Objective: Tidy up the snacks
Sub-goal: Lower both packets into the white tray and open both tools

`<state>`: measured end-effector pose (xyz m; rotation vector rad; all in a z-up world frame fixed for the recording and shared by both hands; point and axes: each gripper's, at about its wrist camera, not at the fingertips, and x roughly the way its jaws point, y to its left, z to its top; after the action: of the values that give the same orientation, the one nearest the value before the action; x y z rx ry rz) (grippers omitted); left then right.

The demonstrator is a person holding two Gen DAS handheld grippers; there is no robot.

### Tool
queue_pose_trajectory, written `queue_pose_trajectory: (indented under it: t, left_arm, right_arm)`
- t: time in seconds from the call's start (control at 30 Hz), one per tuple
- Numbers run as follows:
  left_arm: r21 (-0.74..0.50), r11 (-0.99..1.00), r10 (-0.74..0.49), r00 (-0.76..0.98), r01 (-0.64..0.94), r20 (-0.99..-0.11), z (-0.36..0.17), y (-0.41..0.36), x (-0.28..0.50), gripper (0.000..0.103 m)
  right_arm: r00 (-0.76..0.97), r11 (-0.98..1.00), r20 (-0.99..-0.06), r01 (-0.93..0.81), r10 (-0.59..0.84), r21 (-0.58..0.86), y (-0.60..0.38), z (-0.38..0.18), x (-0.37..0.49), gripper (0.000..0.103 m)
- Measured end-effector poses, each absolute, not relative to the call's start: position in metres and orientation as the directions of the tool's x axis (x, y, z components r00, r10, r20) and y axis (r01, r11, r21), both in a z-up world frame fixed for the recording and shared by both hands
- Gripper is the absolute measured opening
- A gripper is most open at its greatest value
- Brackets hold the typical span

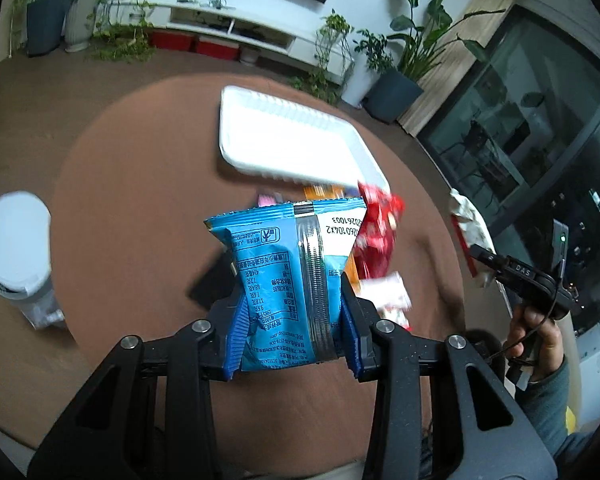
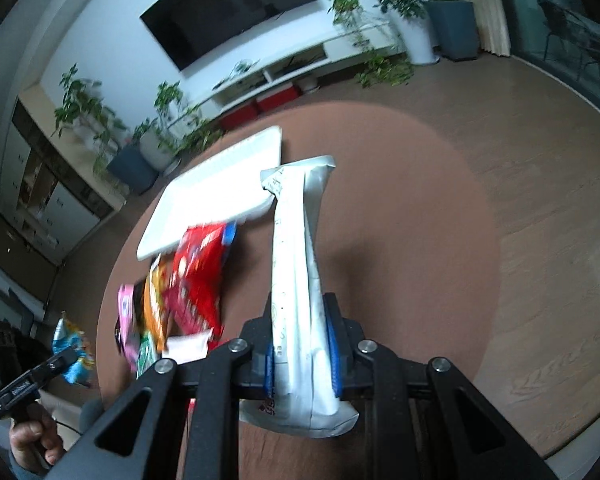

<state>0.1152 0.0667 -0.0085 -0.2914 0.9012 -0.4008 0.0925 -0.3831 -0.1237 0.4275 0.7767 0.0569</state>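
Left wrist view shows the left gripper [image 1: 292, 320] clamped on a blue snack packet [image 1: 284, 276], held above the round brown table [image 1: 132, 208], with the white tray [image 1: 288, 140] lying beyond it and a red packet [image 1: 376, 236] among the loose snacks between them. Right wrist view shows the right gripper [image 2: 302, 354] pinched tight on a long silver-white packet [image 2: 296, 280] that rises from its jaws, beside the pile of snacks [image 2: 172, 300] near the tray.
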Motion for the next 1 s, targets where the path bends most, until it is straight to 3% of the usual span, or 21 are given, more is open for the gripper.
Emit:
queue_pose_trajectory:
  t: [0.37, 0.73, 1.0]
  left_arm:
    - [-0.273, 0.927, -0.373, 0.567, 0.256, -0.735, 0.044, 0.064, 0.256, 0.037]
    - [-0.238, 0.935, -0.336, 0.435, 0.265, -0.835, -0.01, 0.009, 0.382, 0.037]
    - [-0.176, 0.945, -0.279, 0.399, 0.275, -0.873, -0.055, -0.019, 0.404, 0.037]
  right_arm:
    - [0.74, 0.921, -0.615, -0.015, 0.272, 0.389, -0.353, -0.075, 0.197, 0.021]
    - [0.66, 0.945, -0.7, -0.048, 0.273, 0.323, -0.315, -0.107, 0.31, 0.021]
    - [0.596, 0.965, -0.764, -0.076, 0.247, 0.252, -0.293, -0.14, 0.348, 0.021]
